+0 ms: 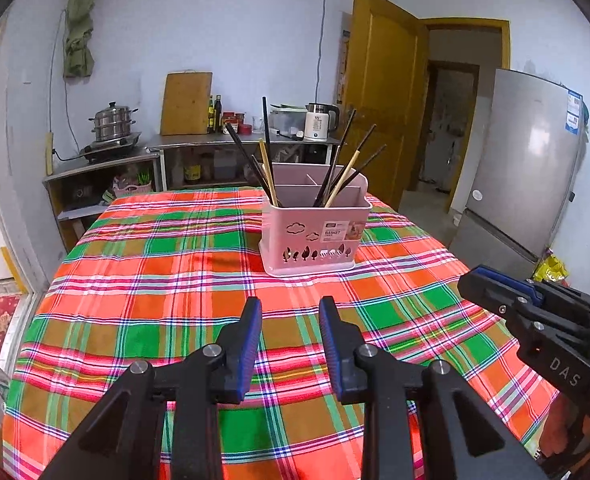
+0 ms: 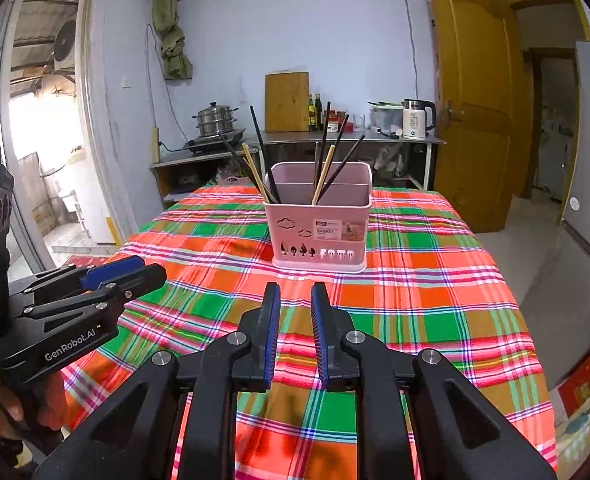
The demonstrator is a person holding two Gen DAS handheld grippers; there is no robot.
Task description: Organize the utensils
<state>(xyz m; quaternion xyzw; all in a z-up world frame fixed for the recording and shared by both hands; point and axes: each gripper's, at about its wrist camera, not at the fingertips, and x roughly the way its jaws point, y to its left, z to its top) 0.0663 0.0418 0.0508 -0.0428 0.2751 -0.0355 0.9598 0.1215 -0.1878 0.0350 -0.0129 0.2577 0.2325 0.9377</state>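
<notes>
On pink basket [image 2: 318,216], "BASKET" label [image 2: 328,231], left hand-held gripper [image 2: 145,274] w/ "GenRobot.AI"

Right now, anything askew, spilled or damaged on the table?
Nothing spilled or broken. The chopsticks in the pink basket lean every which way, dark and light ones mixed in two loose bunches rather than sorted. Both the left gripper and right gripper are open and empty, short of the basket.

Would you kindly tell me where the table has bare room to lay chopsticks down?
The plaid tablecloth lies bare left of the pink basket and between it and both grippers; the right side too. Crowded only inside the basket, where chopsticks lean crossed.
</notes>
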